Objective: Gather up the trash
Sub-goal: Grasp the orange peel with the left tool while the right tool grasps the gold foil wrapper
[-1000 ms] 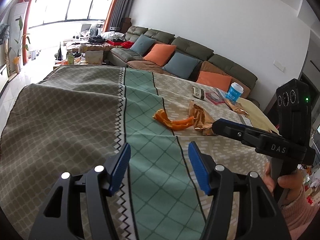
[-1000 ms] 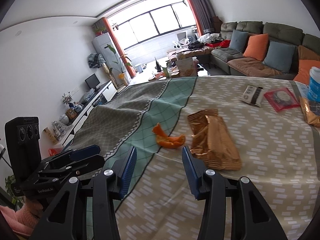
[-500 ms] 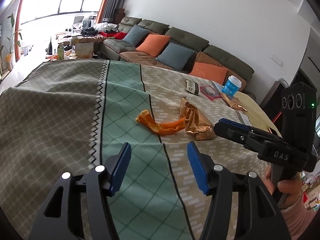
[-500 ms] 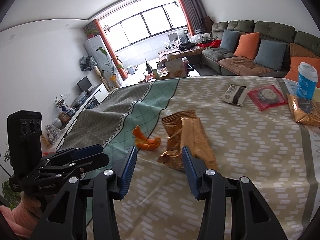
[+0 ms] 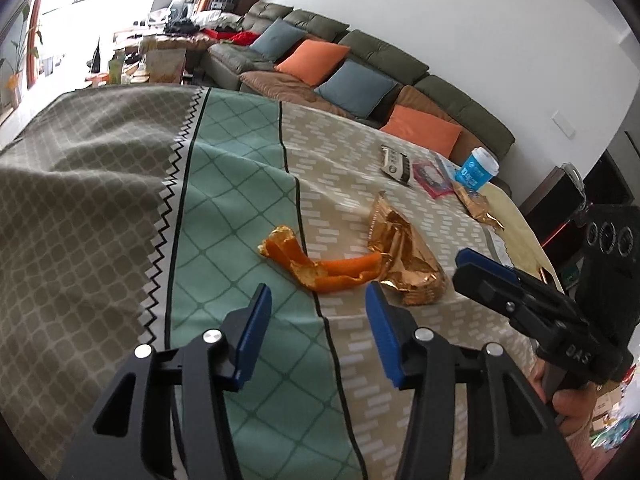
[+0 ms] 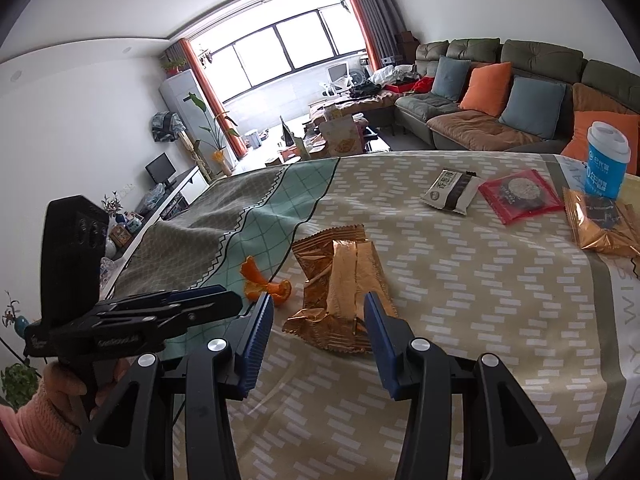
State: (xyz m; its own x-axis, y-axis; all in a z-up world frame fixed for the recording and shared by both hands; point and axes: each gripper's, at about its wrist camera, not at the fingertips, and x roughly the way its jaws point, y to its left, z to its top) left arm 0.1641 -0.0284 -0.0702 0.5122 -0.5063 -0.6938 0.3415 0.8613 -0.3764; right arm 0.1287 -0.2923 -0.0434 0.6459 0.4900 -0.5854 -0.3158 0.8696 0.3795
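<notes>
Patterned cloth (image 5: 120, 208) in grey, green and beige bands covers the big table, with a living room behind. Nearest, the left gripper (image 5: 316, 304) hovers over the green band, its jaws closing with nothing between them; just past its tips lies the orange peel (image 5: 320, 268). The right gripper (image 6: 318, 312) hangs with jaws parted and unclenched, gripping nothing, the crumpled gold wrapper (image 6: 340, 280) lying just ahead between its tips and touching the peel. Farther back sit a white-and-black snack packet (image 6: 452, 190), a red packet (image 6: 520, 196), another gold wrapper (image 6: 600, 220) and a blue paper cup (image 6: 606, 160). Beyond stands a green sofa (image 5: 380, 52) with orange and blue cushions
</notes>
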